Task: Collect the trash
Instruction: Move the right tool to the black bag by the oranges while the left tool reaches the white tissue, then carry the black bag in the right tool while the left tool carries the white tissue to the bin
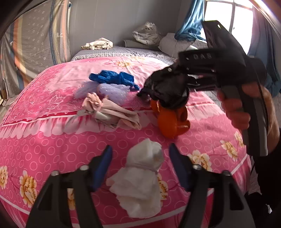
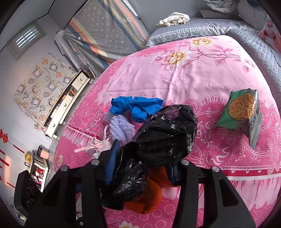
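My left gripper (image 1: 140, 156) is open just above the pink quilt (image 1: 52, 133), its blue fingers either side of a crumpled white tissue (image 1: 140, 178). My right gripper (image 2: 142, 154) is shut on a black plastic bag (image 2: 158, 133), held above an orange wrapper (image 2: 149, 198); both also show in the left wrist view (image 1: 166, 91), (image 1: 172, 122). On the quilt lie a blue glove (image 1: 112, 78), a purple foam net (image 1: 112, 91), a pink cloth bundle (image 1: 112, 112) and a green noodle packet (image 2: 242, 112).
A grey bedspread (image 1: 123, 50) with pillows and clothes lies beyond the quilt. A window (image 1: 228, 15) with blue curtains is at the far right. A white drawer unit (image 2: 65, 105) and cluttered floor items stand left of the bed.
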